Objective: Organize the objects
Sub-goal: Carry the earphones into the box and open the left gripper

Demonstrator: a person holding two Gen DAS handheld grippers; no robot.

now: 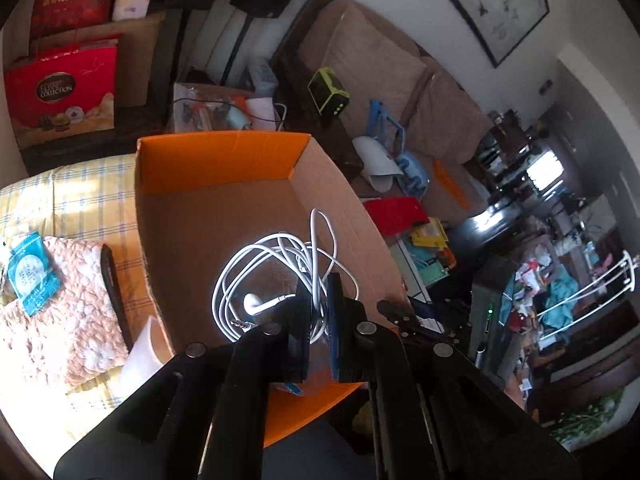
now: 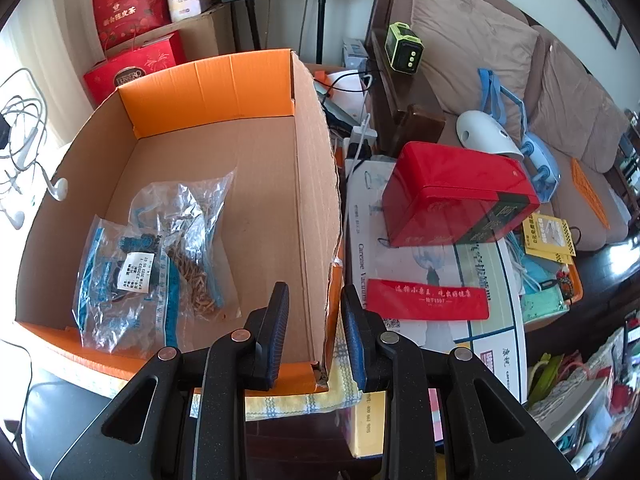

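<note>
The sorting looks partly done, as a judgement from how things lie. The cardboard box (image 2: 224, 184) with its orange inner flaps already holds two clear plastic bags: one with a blue print and a white label (image 2: 120, 280) near the box's near-left corner, and one of dried brown strands (image 2: 192, 240) lying partly under it, toward the middle of the floor. The rest of the box floor is bare.

The left hand-held gripper (image 1: 320, 312) is closed tight on a tangle of white earphones (image 1: 276, 276), the cable loops bunched between its pads with one earbud hanging to the left. In the left wrist view the bundle hangs over the box's open top; in the right wrist view it shows at the box's left wall (image 2: 24, 148), outside or just over the rim, I cannot tell which. It is not yet inside, so setting it down is the step in hand.

The right hand-held gripper (image 2: 316, 332) stands partly open astride the box's right wall at its near corner; the pads do not clearly press the cardboard, so it seems to steady the box more than hold it.

Still loose beside the box's right wall: a red tin (image 2: 452, 196) and a flat red packet (image 2: 428, 300). To the left, on the checked cloth, lies a small blue sachet (image 1: 32, 272). These probably remain to be sorted.
</note>
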